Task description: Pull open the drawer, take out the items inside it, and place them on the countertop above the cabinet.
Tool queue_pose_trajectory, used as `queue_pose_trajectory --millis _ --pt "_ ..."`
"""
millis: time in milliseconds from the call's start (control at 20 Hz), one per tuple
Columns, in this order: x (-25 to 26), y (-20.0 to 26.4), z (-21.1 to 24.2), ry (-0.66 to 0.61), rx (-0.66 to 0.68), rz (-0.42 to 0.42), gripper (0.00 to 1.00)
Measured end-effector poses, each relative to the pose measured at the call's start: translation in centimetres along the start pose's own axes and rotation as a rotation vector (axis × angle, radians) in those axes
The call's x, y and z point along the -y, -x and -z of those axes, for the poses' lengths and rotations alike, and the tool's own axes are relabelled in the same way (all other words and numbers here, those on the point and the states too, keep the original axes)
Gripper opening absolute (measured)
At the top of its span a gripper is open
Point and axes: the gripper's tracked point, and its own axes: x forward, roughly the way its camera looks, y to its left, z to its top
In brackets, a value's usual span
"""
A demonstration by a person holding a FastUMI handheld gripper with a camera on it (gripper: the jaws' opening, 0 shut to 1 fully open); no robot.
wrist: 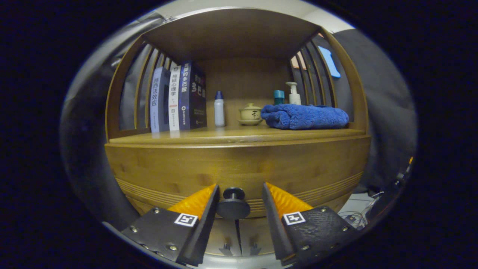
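A wooden cabinet faces me, its drawer front (239, 168) closed. A dark round knob (233, 203) sticks out of the drawer's lower middle. My gripper (240, 188) is open, and the knob sits between its two fingertips with a gap on each side. Above the drawer runs the wooden countertop (231, 135). The inside of the drawer is hidden.
On the countertop stand three books (178, 98) at the left, a small white bottle (219, 109), a lidded tea cup on a saucer (250, 114), a folded blue towel (304, 116), and a teal-capped bottle (279, 97) and pump bottle (294, 93) behind it. Slatted sides and a roof board enclose the shelf. Two lower doors with small handles (241, 248) sit under the drawer.
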Motion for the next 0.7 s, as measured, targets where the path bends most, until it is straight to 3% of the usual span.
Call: queue_pose_trajectory --millis 250,350,550,700 --pt "-0.6 -0.1 0.1 0.047 0.012 0.018 0.41" --pt "-1.0 0.2 0.2 -0.026 -0.006 0.013 0.39" --pt "-0.6 0.9 0.5 0.032 -0.051 0.015 0.32" --pt "-0.9 1.5 0.5 -0.023 -0.04 -0.022 0.3"
